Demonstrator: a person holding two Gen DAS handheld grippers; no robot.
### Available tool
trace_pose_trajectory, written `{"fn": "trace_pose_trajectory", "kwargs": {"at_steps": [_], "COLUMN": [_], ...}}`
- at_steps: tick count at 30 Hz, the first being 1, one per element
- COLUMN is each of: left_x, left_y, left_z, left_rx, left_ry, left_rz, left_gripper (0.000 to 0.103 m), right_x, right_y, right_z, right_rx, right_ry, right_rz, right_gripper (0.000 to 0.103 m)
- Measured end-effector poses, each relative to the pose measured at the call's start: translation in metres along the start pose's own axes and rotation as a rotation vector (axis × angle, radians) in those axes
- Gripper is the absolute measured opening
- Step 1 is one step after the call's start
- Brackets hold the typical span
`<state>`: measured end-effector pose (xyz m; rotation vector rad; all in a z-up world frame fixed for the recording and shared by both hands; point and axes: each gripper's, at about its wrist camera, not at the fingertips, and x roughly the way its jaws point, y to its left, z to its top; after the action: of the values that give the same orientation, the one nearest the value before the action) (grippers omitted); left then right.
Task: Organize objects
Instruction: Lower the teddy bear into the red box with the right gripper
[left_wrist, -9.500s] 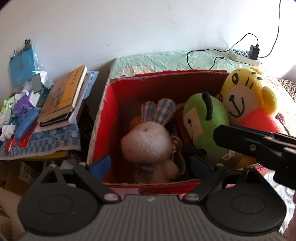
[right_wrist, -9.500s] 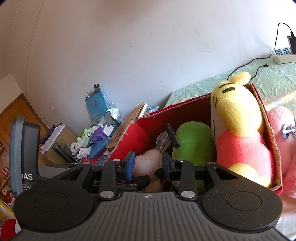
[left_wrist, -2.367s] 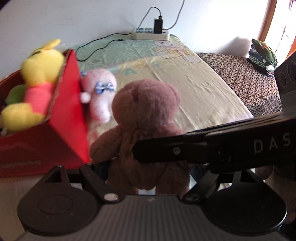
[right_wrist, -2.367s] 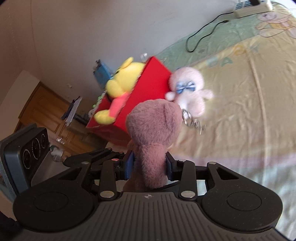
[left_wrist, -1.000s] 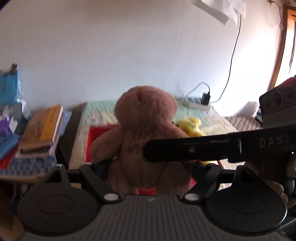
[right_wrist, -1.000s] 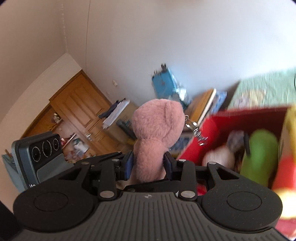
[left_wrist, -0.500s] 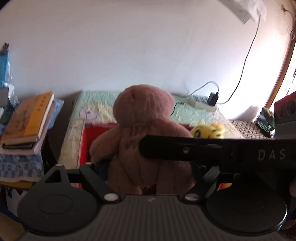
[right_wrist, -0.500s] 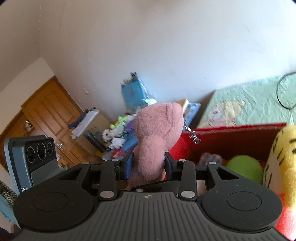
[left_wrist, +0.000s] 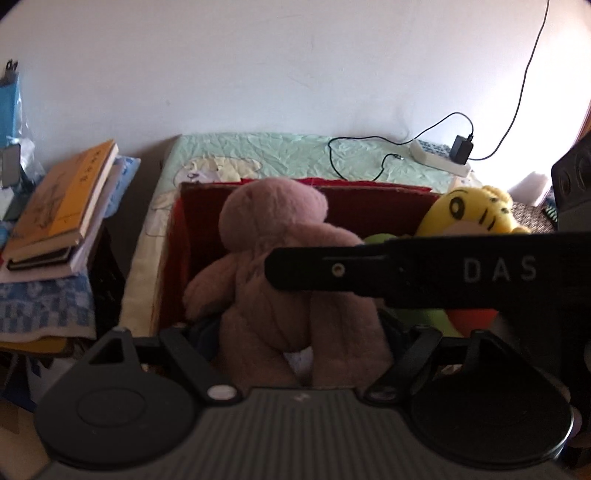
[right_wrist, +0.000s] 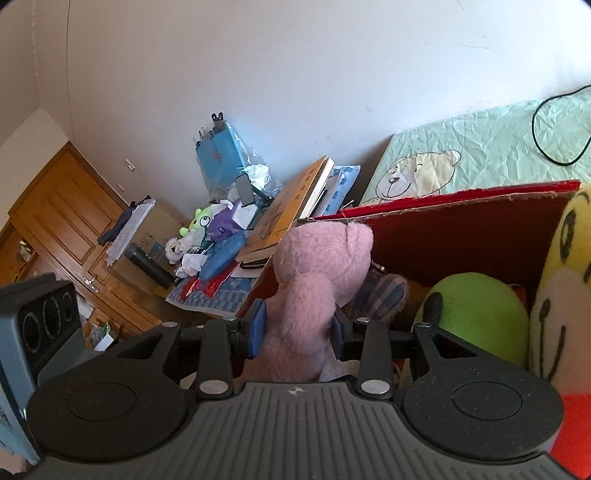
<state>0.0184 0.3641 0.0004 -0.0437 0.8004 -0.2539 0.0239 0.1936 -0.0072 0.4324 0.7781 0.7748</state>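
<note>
A soft brown-pink plush teddy bear (left_wrist: 295, 295) is held over the near left part of an open red cardboard box (left_wrist: 369, 206) that stands on a bed with a pale green cartoon sheet (left_wrist: 258, 155). The left claw (left_wrist: 299, 332) is closing about the bear's lower body, its legs between the jaws; whether its pads actually press the plush cannot be told, as they are hidden behind the toy. The right claw (right_wrist: 297, 328) is clamped on the same bear at its waist, blue pads sunk into the fur on both sides, and its black arm is seen crossing the left view in front of the toy. Inside the box a green round plush toy (right_wrist: 476, 314), a yellow-faced plush toy in an orange top (right_wrist: 565, 280) and a checked fabric toy ear (right_wrist: 380, 295) are already lodged, so little free room is judged to remain. A release here could leave the bear perched on the toys beneath and toppling over the near rim, or caught on the left wall. A metal key ring (right_wrist: 376, 267) at the bear's head could snag on the cardboard edge. To the left, a stack of books (left_wrist: 59, 206) lies close enough on the cluttered desk (left_wrist: 40, 306) to be knocked if the claws are swung wide.
</note>
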Motion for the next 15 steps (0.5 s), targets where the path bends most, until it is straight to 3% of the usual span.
{"fn": "trace_pose_trajectory", "kwargs": {"at_steps": [7, 10, 15], "left_x": [0.007, 0.009, 0.002], "left_y": [-0.008, -0.011, -0.01], "left_z": [0.001, 0.001, -0.002], "left_rx": [0.045, 0.064, 0.071], "left_ry": [0.016, 0.026, 0.023], "left_rz": [0.046, 0.07, 0.098], "left_gripper": [0.086, 0.089, 0.089], "right_x": [-0.001, -0.005, -0.013], "right_y": [-0.005, -0.001, -0.008], "right_z": [0.001, 0.0, -0.003], "right_rx": [0.014, -0.011, 0.014], "right_ry": [-0.004, -0.008, -0.017], "right_rz": [-0.02, -0.056, -0.052], "right_gripper": [0.042, 0.049, 0.048]}}
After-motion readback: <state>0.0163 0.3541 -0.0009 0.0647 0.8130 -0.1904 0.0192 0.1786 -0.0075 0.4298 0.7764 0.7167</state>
